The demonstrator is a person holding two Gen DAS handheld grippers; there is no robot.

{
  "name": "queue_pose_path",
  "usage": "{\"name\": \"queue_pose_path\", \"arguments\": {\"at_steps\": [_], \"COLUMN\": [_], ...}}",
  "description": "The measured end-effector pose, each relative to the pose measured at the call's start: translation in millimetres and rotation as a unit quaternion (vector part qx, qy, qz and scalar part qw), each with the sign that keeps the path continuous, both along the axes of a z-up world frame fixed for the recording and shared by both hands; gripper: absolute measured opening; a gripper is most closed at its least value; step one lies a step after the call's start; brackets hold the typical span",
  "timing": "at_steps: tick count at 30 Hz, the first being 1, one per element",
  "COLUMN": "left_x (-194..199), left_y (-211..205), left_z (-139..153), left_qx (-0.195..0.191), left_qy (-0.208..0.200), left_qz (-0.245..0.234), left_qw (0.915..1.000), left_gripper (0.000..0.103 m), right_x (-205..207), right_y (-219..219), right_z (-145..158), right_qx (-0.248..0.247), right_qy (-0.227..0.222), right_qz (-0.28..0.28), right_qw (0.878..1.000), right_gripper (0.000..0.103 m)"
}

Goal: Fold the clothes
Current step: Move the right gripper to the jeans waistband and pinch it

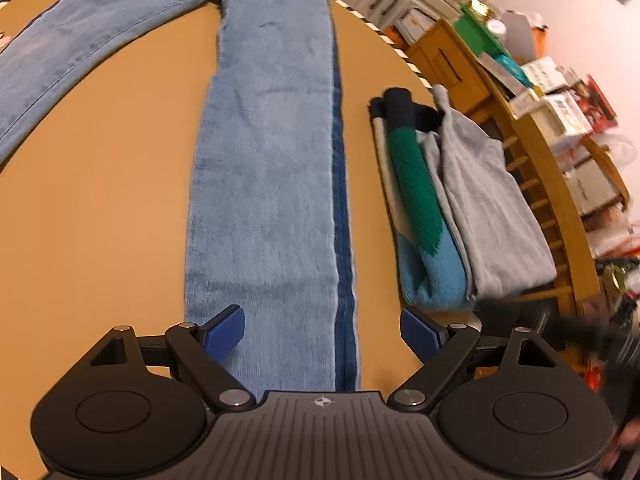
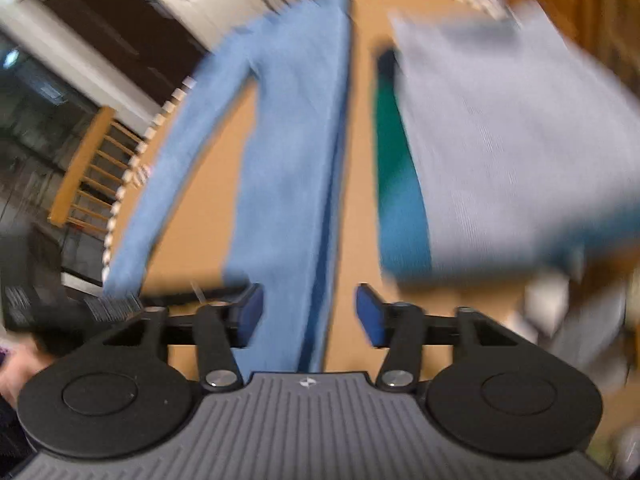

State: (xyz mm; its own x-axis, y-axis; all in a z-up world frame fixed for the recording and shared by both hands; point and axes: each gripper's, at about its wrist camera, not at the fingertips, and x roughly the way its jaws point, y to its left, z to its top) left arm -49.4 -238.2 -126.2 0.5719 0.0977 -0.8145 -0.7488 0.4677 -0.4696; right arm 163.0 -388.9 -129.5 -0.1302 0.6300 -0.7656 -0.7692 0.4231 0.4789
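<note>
Table (image 1: 100, 208), round and tan, carries jeans (image 1: 268, 168) spread flat, legs splayed toward its near edge; they look left to fold. Folded sweaters (image 1: 460, 208) sit by its right edge. Left tool (image 1: 322, 330) and right tool (image 2: 310, 314) hover released above one leg.

Both tongs are alike. The left tongs (image 1: 322, 330) have blue pads (image 1: 224, 332) on black linkage arms with silver pivot screws, two round black discs, and a ribbed grey centre plate bearing a small white compass-like mark. The right tongs (image 2: 310, 316) show the same build, blurred.
</note>
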Motion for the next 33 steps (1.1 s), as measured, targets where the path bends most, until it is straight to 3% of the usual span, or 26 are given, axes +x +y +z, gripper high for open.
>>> {"name": "queue_pose_path", "arguments": {"at_steps": [3, 6, 9, 11, 15, 19, 21, 24, 29, 33], "left_x": [4.6, 10.6, 15.2, 16.3, 29.7, 43.3, 49.1, 52.2, 56.4, 65.3], "left_y": [0.8, -2.9, -18.5, -36.0, -65.9, -95.7, -101.8, -105.7, -111.0, -108.5], "left_z": [-1.7, -1.9, -1.7, -0.8, 5.0, 10.9, 13.7, 11.2, 5.6, 6.1], "left_qx": [0.005, 0.019, 0.008, 0.001, 0.018, 0.036, 0.040, 0.031, 0.017, 0.013], "left_qy": [0.013, 0.031, 0.036, 0.018, 0.028, 0.038, 0.031, 0.029, 0.034, 0.045], "left_qz": [0.030, 0.076, 0.170, 0.235, 0.271, 0.305, 0.309, 0.330, 0.350, 0.374], "left_qw": [0.9994, 0.9964, 0.9847, 0.9717, 0.9620, 0.9508, 0.9496, 0.9432, 0.9358, 0.9263], "left_gripper": [0.087, 0.087, 0.087, 0.085, 0.076, 0.074, 0.073, 0.069, 0.069, 0.069], "right_x": [31.0, 69.3, 96.4, 113.5, 129.3, 134.7, 132.7, 147.4, 206.2, 251.2], "right_y": [33.2, 59.8, 86.4, 96.5, 114.5, 132.5, 140.8, 150.7, 186.8, 229.5], "right_z": [9.5, 3.9, 0.0, 0.9, 2.9, 1.1, 4.9, 15.5, 17.2, 6.3], "right_qx": [0.015, 0.031, 0.031, 0.038, 0.043, 0.037, 0.048, 0.076, 0.085, 0.075], "right_qy": [-0.025, -0.011, -0.004, 0.001, -0.002, -0.007, -0.012, -0.004, 0.085, 0.120], "right_qz": [0.035, 0.066, 0.096, 0.119, 0.150, 0.163, 0.167, 0.137, 0.065, 0.031], "right_qw": [0.999, 0.997, 0.995, 0.992, 0.988, 0.986, 0.985, 0.988, 0.991, 0.989], "right_gripper": [0.054, 0.054, 0.054, 0.055, 0.057, 0.058, 0.057, 0.058, 0.065, 0.071]}}
